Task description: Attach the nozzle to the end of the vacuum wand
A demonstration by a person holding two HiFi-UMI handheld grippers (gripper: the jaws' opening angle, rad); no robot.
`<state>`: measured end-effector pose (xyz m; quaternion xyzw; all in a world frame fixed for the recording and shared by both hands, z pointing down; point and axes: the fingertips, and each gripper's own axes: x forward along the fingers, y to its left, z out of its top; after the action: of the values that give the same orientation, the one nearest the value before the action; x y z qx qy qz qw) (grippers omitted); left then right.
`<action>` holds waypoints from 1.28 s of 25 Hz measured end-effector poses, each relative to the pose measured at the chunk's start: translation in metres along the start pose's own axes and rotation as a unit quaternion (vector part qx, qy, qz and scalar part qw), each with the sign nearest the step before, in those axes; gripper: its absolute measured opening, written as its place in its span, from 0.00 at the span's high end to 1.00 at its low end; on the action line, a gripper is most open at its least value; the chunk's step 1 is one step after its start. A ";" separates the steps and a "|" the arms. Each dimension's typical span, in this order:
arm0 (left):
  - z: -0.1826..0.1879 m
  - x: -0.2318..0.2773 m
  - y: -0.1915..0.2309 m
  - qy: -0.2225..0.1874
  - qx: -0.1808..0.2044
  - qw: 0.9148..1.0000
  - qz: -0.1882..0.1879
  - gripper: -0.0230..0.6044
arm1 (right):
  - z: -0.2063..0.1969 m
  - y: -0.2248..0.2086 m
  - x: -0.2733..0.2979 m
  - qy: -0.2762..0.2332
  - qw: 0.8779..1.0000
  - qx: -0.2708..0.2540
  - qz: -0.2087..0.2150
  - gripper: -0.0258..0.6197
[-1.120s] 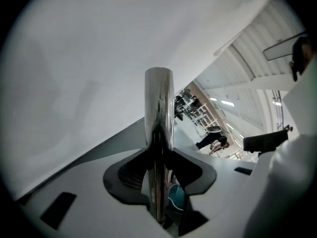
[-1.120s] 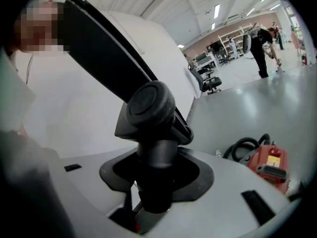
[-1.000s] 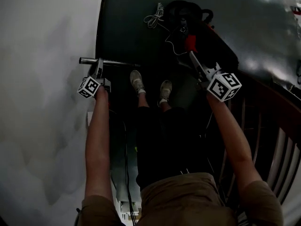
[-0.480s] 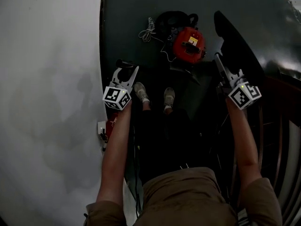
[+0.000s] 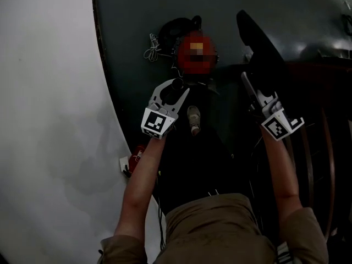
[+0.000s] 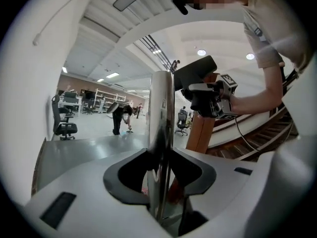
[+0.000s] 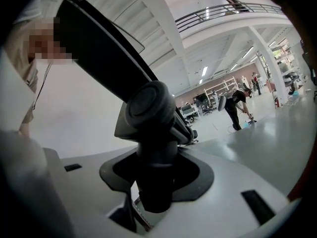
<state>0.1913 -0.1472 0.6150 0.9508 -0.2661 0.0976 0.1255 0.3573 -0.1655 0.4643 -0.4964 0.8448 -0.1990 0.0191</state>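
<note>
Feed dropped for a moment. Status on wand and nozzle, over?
Left gripper shut on chrome wand. Right gripper shut on black nozzle. Parts held apart, not joined. Red canister down on floor.

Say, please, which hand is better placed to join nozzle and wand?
Probably right: the right gripper clamps the nozzle by the neck, free to swing onto the wand the left gripper holds.

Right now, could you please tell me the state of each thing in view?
left gripper: shut on the wand.
right gripper: shut on the nozzle.
wand: clamped between the jaws, no nozzle on it.
nozzle: gripped by its neck, apart from the wand.
vacuum cleaner: on the floor, untouched.
cord: bundled on the floor beside the vacuum cleaner.
</note>
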 end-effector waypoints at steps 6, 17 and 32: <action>0.007 0.041 -0.054 0.003 0.044 0.998 -0.053 0.71 | 0.024 -0.011 -0.058 -0.046 0.999 0.001 -0.029 0.69; 0.007 0.106 -0.132 0.020 0.073 0.988 -0.137 0.71 | 0.044 -0.016 -0.088 -0.081 0.994 0.037 -0.057 0.69; 0.009 0.132 -0.167 0.017 0.039 0.985 -0.167 0.71 | 0.006 -0.010 -0.061 -0.013 0.993 0.000 -0.115 0.70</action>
<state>0.3923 -0.0755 0.6083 0.9842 -0.0979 0.1015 0.1068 0.3983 -0.1205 0.4520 -0.5928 0.7817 -0.1936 0.0072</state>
